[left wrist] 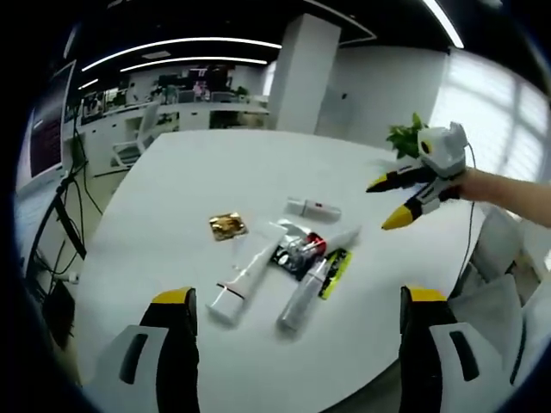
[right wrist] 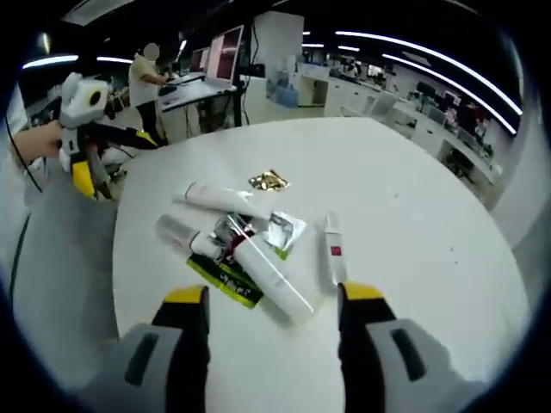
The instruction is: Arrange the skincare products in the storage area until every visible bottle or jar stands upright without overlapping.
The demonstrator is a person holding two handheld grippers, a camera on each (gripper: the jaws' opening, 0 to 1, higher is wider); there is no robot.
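Observation:
A pile of skincare items lies flat on the round white table (left wrist: 185, 168). It holds a capped white tube (left wrist: 241, 284), a clear bottle (left wrist: 303, 297), a second white tube (left wrist: 334, 240), a small white stick (left wrist: 312, 207), a gold foil packet (left wrist: 227, 225) and a green-black sachet (left wrist: 337, 271). My left gripper (left wrist: 297, 297) hangs open in front of the pile, holding nothing. In the right gripper view, my right gripper (right wrist: 274, 295) is open above the big tube (right wrist: 271, 275), beside the stick (right wrist: 334, 249). The right gripper (left wrist: 392, 200) hovers open right of the pile.
A green plant (left wrist: 405, 138) stands at the table's far edge by a white pillar (left wrist: 301, 69). Desks, chairs and monitors fill the room behind. A person (right wrist: 146, 77) stands at a desk. The left gripper (right wrist: 112, 157) hangs off the table's edge.

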